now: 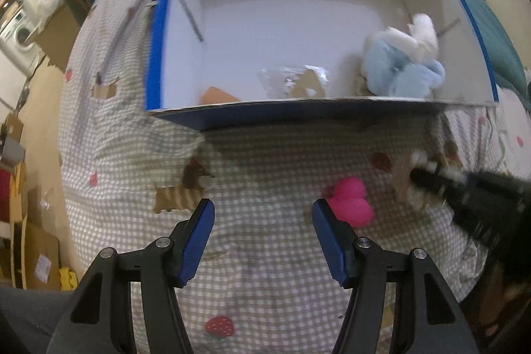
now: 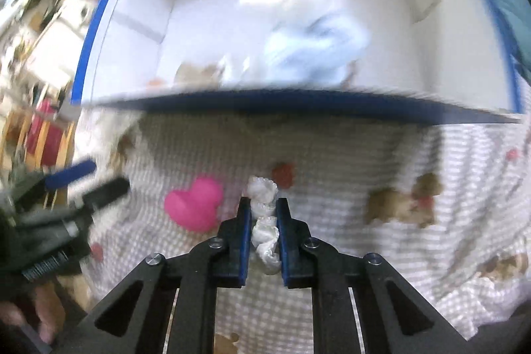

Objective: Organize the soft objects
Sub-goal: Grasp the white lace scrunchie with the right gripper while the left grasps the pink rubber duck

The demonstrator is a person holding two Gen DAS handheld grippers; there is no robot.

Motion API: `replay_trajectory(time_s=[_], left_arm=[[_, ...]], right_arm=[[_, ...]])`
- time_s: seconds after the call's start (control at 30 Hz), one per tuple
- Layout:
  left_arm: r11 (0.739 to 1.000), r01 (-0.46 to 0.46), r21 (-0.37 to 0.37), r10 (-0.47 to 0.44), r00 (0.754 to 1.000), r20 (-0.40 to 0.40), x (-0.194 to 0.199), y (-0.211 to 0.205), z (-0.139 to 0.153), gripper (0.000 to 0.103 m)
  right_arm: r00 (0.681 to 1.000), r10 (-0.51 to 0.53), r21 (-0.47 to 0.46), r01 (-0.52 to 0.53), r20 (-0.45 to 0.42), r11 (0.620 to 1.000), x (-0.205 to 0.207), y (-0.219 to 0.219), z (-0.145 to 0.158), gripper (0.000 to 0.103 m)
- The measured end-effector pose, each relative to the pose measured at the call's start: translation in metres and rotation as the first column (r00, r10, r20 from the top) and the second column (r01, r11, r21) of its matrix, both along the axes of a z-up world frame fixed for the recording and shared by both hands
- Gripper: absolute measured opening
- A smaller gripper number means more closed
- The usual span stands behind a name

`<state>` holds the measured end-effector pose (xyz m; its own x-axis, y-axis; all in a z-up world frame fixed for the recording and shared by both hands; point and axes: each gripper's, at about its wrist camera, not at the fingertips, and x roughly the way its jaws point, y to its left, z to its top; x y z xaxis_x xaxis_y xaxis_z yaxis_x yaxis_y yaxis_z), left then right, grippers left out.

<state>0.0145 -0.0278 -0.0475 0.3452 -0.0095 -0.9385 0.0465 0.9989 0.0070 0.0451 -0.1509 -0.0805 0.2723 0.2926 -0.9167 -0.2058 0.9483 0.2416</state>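
A pink heart-shaped soft toy [image 1: 351, 200] lies on the checked bedsheet, just right of my open, empty left gripper [image 1: 264, 216]; it also shows in the right wrist view [image 2: 194, 204]. My right gripper [image 2: 262, 214] is shut on a white scrunchie [image 2: 264, 211] above the sheet; it enters the left wrist view [image 1: 418, 167] from the right. Beyond stands an open white box with blue edges [image 1: 298, 113], holding a light blue and white plush [image 1: 403, 62], a clear-wrapped item [image 1: 298, 80] and an orange piece [image 1: 217, 96].
The checked sheet [image 1: 265, 271] with strawberry and bear prints covers the bed. Cardboard boxes [image 1: 33, 257] and a washing machine [image 1: 16, 35] stand off the bed's left side. A teal cloth [image 1: 491, 32] lies right of the box.
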Motion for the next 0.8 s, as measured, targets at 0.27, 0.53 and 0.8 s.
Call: replay_trajectory(time_s=[0.27, 0.53, 0.8], left_arm=[[0.990, 0.142, 0.015, -0.141, 0.988, -0.056, 0.004, -0.054, -0.012, 0.058], [0.993, 0.114, 0.036, -0.109, 0.987, -0.121, 0.026, -0.070, -0.041, 0.058], [0.994, 0.091, 0.058, -0.083, 0.990, -0.115, 0.039, -0.077, -0.052, 0.058]], right_arm=[[0.986, -0.162, 0.068, 0.160, 0.030, 0.985, 0.012, -0.044, 0.016, 0.016], [0.983, -0.181, 0.098, 0.178, 0.022, 0.979, 0.014, -0.057, 0.022, 0.016], [0.982, -0.187, 0.112, 0.184, 0.016, 0.977, 0.019, -0.052, 0.017, 0.016]])
